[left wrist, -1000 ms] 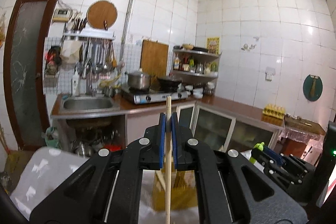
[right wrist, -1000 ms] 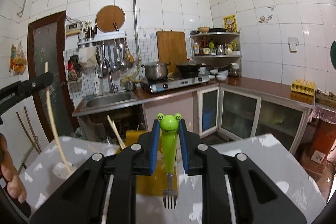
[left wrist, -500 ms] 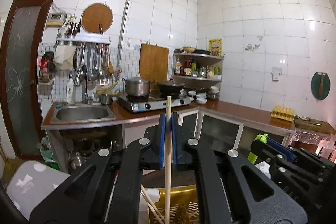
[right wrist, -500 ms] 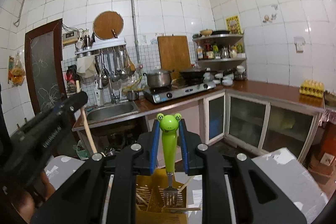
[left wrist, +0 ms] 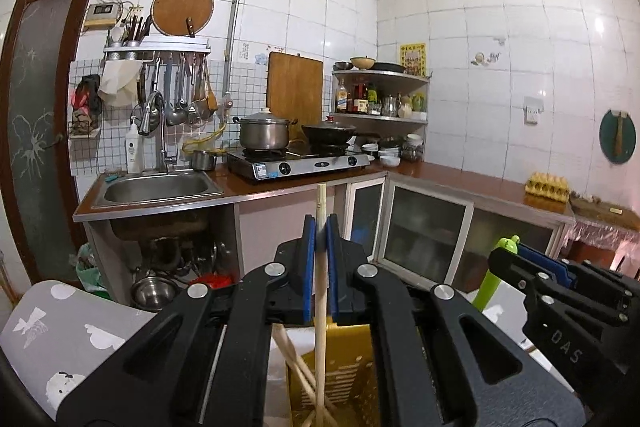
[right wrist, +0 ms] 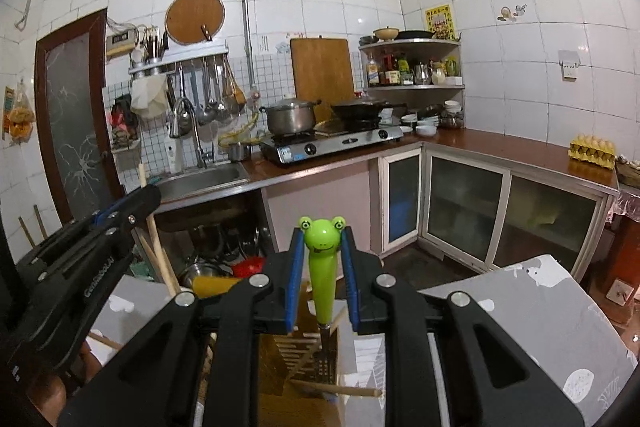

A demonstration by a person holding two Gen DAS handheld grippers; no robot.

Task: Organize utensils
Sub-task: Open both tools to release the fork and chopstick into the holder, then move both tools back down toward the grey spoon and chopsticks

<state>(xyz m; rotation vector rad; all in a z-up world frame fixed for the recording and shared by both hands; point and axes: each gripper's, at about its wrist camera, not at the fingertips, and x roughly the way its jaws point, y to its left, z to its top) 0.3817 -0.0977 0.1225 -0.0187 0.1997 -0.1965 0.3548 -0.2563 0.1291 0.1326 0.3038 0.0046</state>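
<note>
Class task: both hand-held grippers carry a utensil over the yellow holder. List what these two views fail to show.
- Chopstick lower tip: left wrist view, cut off by the bottom edge.
- Frog fork tines: right wrist view, dark against the yellow holder.
- Holder's base: both views, behind gripper bodies.

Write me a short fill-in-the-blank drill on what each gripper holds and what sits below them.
1. The left gripper is shut on a wooden ____.
2. The fork in the right gripper has a green handle shaped like a ____.
3. Below both grippers sits a slotted holder coloured ____.

Missing words: chopstick; frog; yellow
</note>
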